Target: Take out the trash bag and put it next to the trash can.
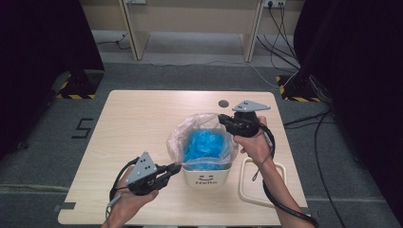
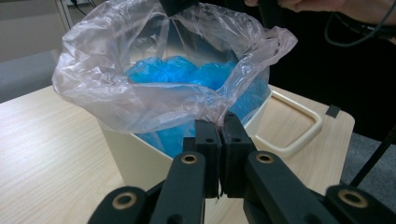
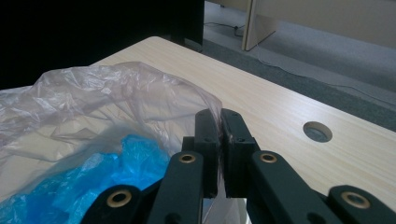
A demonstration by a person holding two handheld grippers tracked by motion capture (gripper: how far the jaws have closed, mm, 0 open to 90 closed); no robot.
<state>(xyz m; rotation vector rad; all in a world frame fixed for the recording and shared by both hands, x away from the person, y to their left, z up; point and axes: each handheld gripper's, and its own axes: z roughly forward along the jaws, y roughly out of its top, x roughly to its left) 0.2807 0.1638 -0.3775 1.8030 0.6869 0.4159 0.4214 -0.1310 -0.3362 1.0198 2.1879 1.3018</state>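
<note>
A small white bin [image 1: 205,176] marked "Hello" stands on the table, lined with a clear plastic bag [image 1: 190,130] that holds crumpled blue material [image 1: 205,147]. My left gripper [image 1: 177,168] is at the bin's near left corner, shut on the bag's rim. In the left gripper view the jaws [image 2: 219,128] pinch the film of the bag [image 2: 140,88] just above the bin wall [image 2: 135,158]. My right gripper [image 1: 222,118] is at the far right side, also shut on the rim. Its jaws [image 3: 219,119] clamp the edge of the bag [image 3: 102,93] above the blue material [image 3: 93,177].
A cream rectangular ring frame [image 1: 247,190] lies flat on the table to the right of the bin, under the right forearm. A round cable hole [image 1: 223,103] is in the tabletop [image 1: 133,123] near the far edge. Cables and stand feet lie on the floor beyond.
</note>
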